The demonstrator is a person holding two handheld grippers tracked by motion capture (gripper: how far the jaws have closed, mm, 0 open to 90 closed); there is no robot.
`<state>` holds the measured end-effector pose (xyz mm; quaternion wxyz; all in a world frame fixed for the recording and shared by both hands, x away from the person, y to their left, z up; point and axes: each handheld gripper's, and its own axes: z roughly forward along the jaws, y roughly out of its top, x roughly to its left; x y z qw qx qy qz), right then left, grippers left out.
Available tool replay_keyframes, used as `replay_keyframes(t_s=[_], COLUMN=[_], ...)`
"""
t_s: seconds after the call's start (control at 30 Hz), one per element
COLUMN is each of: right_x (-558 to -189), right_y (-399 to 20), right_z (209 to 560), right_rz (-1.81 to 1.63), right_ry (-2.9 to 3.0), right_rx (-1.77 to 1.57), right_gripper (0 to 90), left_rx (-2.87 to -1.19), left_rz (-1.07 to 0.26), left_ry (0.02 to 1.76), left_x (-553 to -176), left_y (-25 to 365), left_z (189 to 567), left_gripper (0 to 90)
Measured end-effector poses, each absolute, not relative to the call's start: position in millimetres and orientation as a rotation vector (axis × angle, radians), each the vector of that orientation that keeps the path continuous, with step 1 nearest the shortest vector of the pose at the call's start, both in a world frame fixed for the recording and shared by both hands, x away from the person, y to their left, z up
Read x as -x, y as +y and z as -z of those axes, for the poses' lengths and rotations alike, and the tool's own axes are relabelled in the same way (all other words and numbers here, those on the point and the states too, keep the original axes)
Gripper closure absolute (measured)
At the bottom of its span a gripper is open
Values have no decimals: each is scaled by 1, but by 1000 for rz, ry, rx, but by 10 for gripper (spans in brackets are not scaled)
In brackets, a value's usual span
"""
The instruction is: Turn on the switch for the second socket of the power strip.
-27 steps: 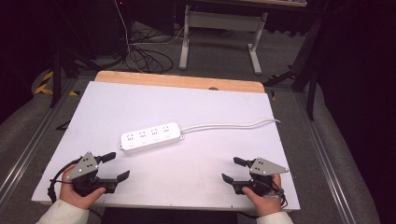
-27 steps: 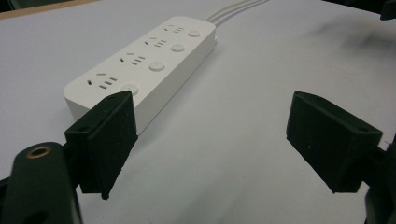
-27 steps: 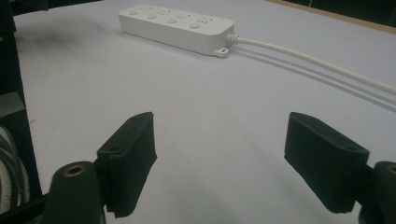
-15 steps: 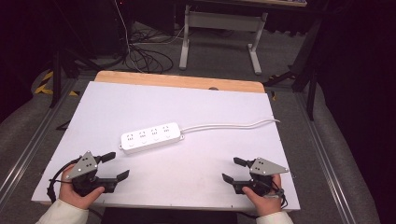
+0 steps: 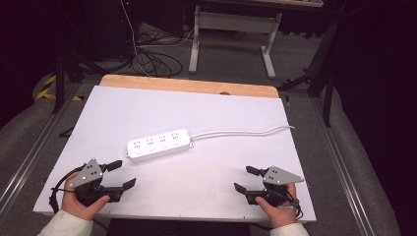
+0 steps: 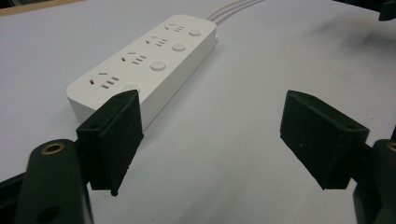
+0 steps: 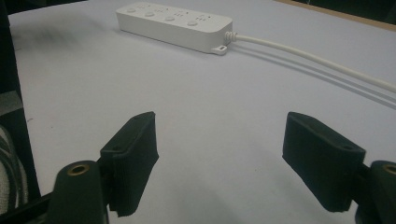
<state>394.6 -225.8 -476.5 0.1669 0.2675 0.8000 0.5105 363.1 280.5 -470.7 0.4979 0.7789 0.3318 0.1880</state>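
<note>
the left gripper (image 5: 119,175) has its jaws spread wide with nothing between them, only bare white surface showing in the gap in the left gripper view. the right gripper (image 5: 244,179) is released the same way, its two black pads apart over empty board. each gripper sits low near the front edge of the table (image 5: 98,113), held in a hand, the left hand (image 5: 81,201) at the near left corner and the right hand (image 5: 275,206) at the near right.

the white power strip (image 5: 159,144) lies flat near the middle of the board, between the two grippers and farther from the person, apart from both. it is nearer the left gripper. its sockets and buttons face up. its white cable (image 5: 241,132) runs from the strip's right end across the board toward the right edge.
</note>
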Motion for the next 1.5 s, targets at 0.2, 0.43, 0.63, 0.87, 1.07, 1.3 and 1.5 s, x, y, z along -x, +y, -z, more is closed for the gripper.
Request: replay_keyframes(t_s=[0.2,0.43,0.63,0.87,1.07,1.3,1.5], right_x=[-395,-395,-395,-395,-395,-396,-396], right_y=[-226,-225,-225,-225,-226,-226,-226], right_z=[477,477,477,478,478,479,479], right_rz=[-1449,-1448,-1449,-1452,-1452,-1454,-1455], right_ry=[2281,2282,2285,2287,2289,2291,2293], right_rx=[-762,-763,-768,-765,-772,-773,-776], right_gripper=[270,271,270,271,272,272,272], left_rx=[-1887,-1903,-1917,-1935,-1933,-1931,-1949], left_rz=[-441,-411,-405,-407,-404,-392,-393], left_ry=[808,811,810,800,797,796,790], left_x=[-365,-370,-377,-388,-398,-409,-418], left_y=[281,278,272,263,257,252,246], left_z=[467,460,453,444,439,434,429], left_gripper=[244,301,306,330,370,389,404])
